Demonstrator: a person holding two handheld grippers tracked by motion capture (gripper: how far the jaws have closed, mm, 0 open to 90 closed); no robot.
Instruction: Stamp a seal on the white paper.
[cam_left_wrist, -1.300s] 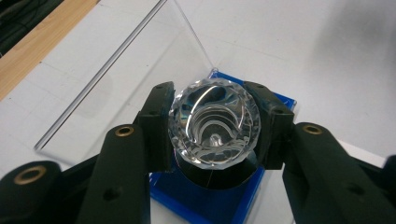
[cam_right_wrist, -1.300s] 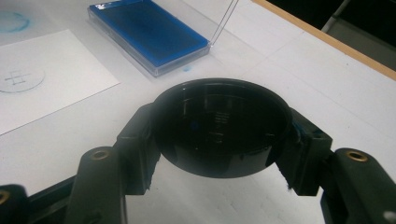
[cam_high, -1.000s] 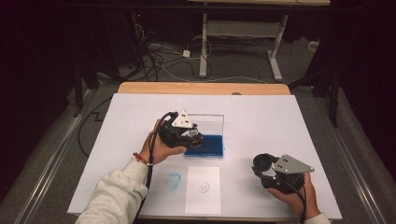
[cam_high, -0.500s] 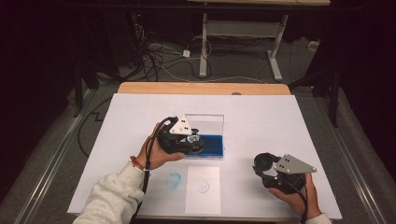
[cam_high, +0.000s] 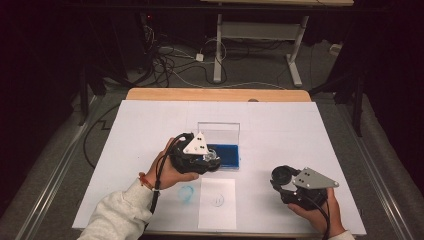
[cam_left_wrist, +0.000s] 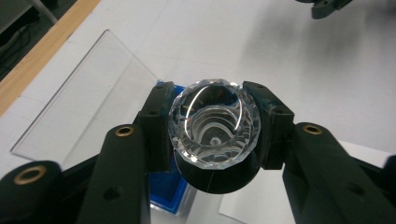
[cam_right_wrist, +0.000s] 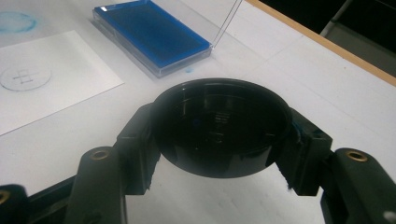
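Note:
My left gripper (cam_high: 212, 160) is shut on a clear faceted round stamp (cam_left_wrist: 214, 123) with a black base, held just above the near left corner of the blue ink pad (cam_high: 228, 155). The pad's clear lid (cam_high: 218, 133) stands open behind it. Near the front right of the table, my right gripper (cam_high: 282, 176) is shut on a round black cap (cam_right_wrist: 219, 122), hollow side up. A white paper sheet (cam_high: 217, 202) bearing a faint round mark lies in front of the pad.
A blue ink smear (cam_high: 186, 193) marks the white table cover (cam_high: 310, 130) left of the sheet. A wooden table edge (cam_high: 215, 95) runs along the far side. Cables and a desk frame lie on the floor beyond.
My left gripper, with the stamp in it, has drifted from over the ink pad toward the near side. The right gripper has stayed put.

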